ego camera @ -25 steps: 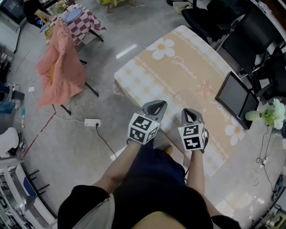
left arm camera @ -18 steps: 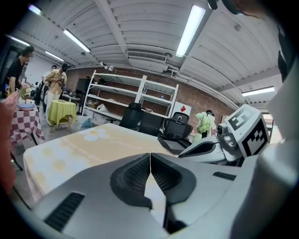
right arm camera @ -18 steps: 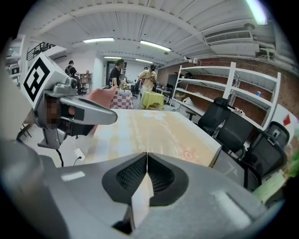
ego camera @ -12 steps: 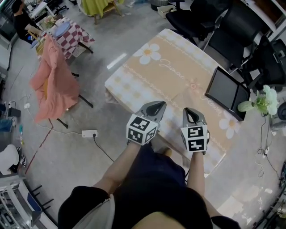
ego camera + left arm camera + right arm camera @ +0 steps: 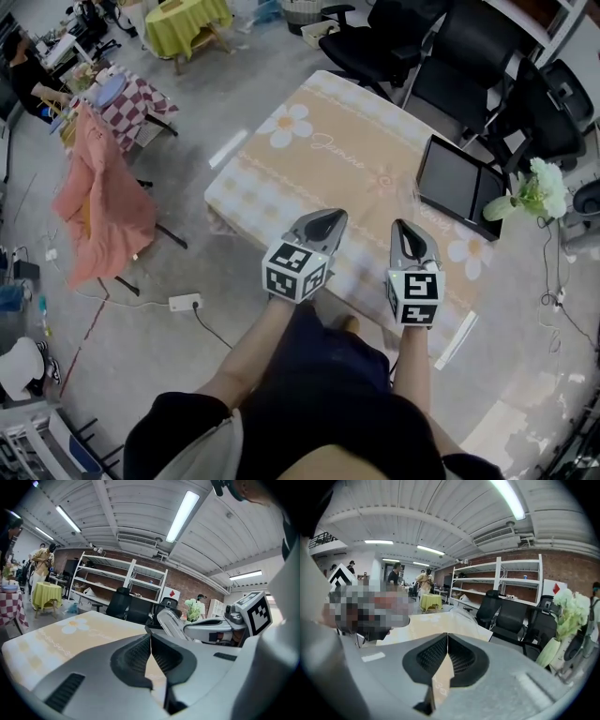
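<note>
A person stands at the near edge of a table (image 5: 328, 159) under a beige cloth printed with white daisies. Both grippers hover side by side above that edge. My left gripper (image 5: 323, 220) is shut, its jaws meeting with nothing between them (image 5: 150, 637). My right gripper (image 5: 410, 232) is shut too and empty (image 5: 447, 637). A dark flat screen (image 5: 457, 187) lies on the table's right end, nearest the right gripper. In the left gripper view the right gripper (image 5: 220, 627) shows at the right.
Black office chairs (image 5: 450, 66) crowd the far side of the table. A vase of pale flowers (image 5: 532, 192) stands at the right. An orange cloth hangs over a chair (image 5: 94, 202) at the left, with a power strip (image 5: 183, 302) on the floor and a checkered table (image 5: 117, 98) behind.
The view has shifted so the table, screen and chairs sit lower and farther left. The right gripper has turned a little toward the right. Both grippers stay shut.
</note>
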`<action>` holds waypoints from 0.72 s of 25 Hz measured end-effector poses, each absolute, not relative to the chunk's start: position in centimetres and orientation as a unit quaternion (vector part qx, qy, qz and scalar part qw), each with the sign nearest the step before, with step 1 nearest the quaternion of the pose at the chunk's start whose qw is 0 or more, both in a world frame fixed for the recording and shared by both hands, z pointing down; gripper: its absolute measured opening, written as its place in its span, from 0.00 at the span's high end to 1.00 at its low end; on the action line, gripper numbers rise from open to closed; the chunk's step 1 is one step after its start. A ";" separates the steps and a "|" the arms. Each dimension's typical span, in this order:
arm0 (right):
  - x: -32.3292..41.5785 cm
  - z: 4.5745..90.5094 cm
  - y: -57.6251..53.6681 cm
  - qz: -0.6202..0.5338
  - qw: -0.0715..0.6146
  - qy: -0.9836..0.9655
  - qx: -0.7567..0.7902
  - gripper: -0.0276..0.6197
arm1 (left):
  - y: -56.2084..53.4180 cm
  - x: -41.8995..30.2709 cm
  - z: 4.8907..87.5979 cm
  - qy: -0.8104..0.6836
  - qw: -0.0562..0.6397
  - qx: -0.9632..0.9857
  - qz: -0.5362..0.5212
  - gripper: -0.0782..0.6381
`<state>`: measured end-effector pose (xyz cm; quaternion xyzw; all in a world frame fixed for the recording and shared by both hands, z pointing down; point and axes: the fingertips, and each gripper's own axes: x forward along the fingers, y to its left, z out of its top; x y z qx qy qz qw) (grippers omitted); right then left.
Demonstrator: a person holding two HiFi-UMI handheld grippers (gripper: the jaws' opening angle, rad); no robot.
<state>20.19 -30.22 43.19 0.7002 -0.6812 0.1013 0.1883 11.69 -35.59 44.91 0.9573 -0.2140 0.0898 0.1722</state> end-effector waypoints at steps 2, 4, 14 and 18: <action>21.1 42.1 -29.9 0.089 0.163 -0.671 0.718 0.94 | -35.6 12.3 44.3 -0.206 0.170 0.960 0.084 0.87; 21.9 41.3 -29.4 0.081 0.144 -0.658 0.734 0.94 | -35.5 13.0 43.5 -0.197 0.168 0.963 0.079 0.87; 25.1 37.2 -26.7 0.023 0.043 -0.601 0.798 0.94 | -34.0 16.6 38.5 -0.145 0.099 0.983 0.051 0.87; 25.4 36.1 -25.6 -0.011 0.023 -0.588 0.809 0.94 | -32.9 17.8 38.0 -0.128 0.067 0.988 0.049 0.87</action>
